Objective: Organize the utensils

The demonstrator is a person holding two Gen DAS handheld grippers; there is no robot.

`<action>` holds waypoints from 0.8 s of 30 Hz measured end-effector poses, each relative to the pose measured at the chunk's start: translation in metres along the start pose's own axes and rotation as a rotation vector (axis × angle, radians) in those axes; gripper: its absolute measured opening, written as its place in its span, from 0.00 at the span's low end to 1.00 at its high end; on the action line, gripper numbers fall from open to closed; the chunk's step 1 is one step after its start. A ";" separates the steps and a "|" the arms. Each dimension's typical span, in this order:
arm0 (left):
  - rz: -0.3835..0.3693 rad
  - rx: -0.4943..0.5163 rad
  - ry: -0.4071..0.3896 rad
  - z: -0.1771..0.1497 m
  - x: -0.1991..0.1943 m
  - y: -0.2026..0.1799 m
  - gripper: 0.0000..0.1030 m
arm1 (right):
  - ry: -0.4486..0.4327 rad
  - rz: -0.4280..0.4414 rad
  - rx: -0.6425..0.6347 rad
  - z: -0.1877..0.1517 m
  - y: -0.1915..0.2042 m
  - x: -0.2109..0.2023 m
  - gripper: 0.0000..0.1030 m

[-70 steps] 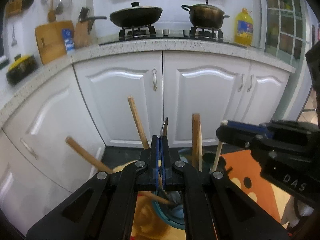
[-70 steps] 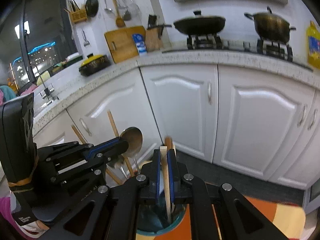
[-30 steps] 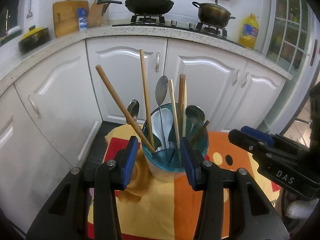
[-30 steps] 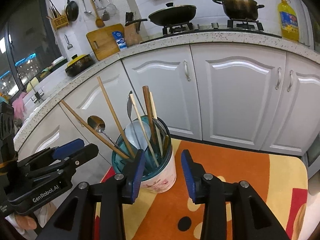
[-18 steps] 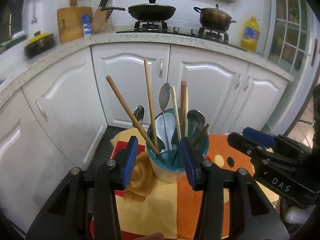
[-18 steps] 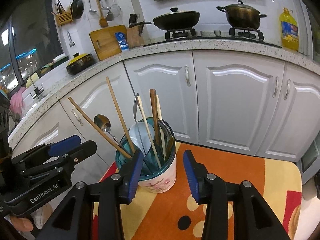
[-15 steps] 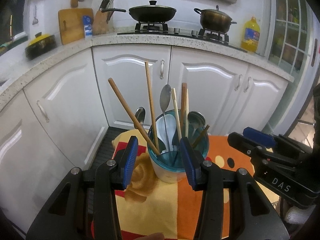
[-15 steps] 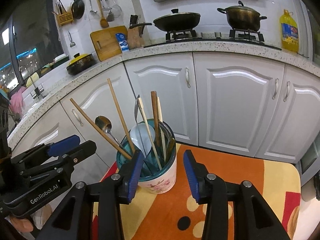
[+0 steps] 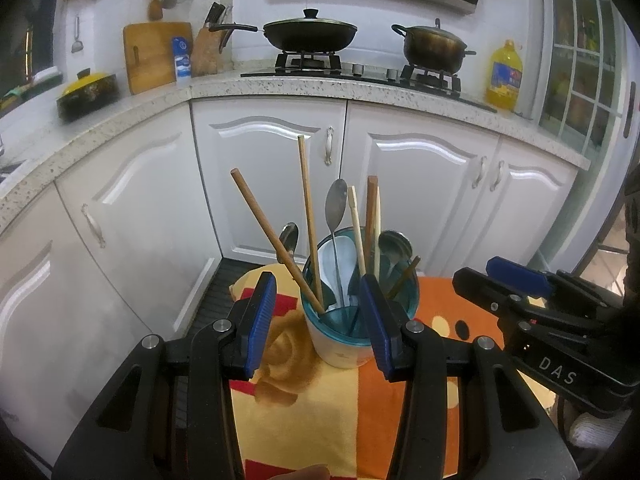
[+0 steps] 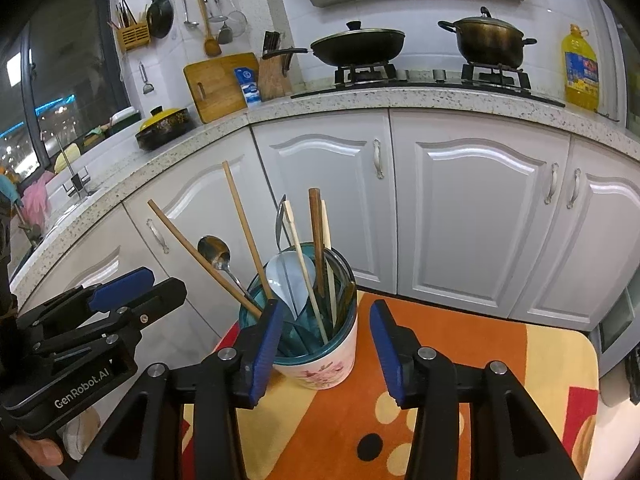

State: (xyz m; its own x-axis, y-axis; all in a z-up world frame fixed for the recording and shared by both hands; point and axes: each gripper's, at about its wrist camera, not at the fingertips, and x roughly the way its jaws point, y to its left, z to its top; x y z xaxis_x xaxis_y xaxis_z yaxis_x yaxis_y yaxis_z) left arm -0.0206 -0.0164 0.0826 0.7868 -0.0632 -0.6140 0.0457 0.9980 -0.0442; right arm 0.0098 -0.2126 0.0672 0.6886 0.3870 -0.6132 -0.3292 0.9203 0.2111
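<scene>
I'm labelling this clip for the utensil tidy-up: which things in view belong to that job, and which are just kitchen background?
Part of the job:
- utensil cup
- wooden chopsticks
- metal spoon
- white spoon
- left gripper, jaws open
- right gripper, jaws open and just widening, empty

Just lying about:
- wok
- pot
- oil bottle
- cutting board
- knife block

My tongs (image 9: 322, 322) are black matt plastic with blue ribbed pads (image 9: 262, 324). The cup (image 10: 320, 364) looks shiny, with a see-through blue plastic top. In it stand wooden sticks (image 9: 276, 242) and shiny metal spoons (image 10: 214, 252). The cloth (image 10: 460, 380) looks soft.
</scene>
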 end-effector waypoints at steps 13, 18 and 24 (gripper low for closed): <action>0.012 0.011 -0.013 0.001 -0.003 -0.002 0.41 | 0.007 0.002 -0.001 0.002 0.001 0.001 0.46; 0.015 0.010 -0.009 0.000 -0.002 -0.002 0.41 | 0.008 0.003 0.001 0.001 0.002 0.002 0.47; 0.016 0.005 -0.008 0.000 -0.001 -0.001 0.41 | 0.015 0.005 -0.001 0.000 0.002 0.005 0.47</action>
State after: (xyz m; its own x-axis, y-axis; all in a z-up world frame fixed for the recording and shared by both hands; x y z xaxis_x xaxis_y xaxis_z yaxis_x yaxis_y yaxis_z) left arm -0.0214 -0.0172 0.0834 0.7923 -0.0469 -0.6083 0.0356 0.9989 -0.0305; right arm 0.0127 -0.2087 0.0650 0.6772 0.3903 -0.6237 -0.3332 0.9185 0.2130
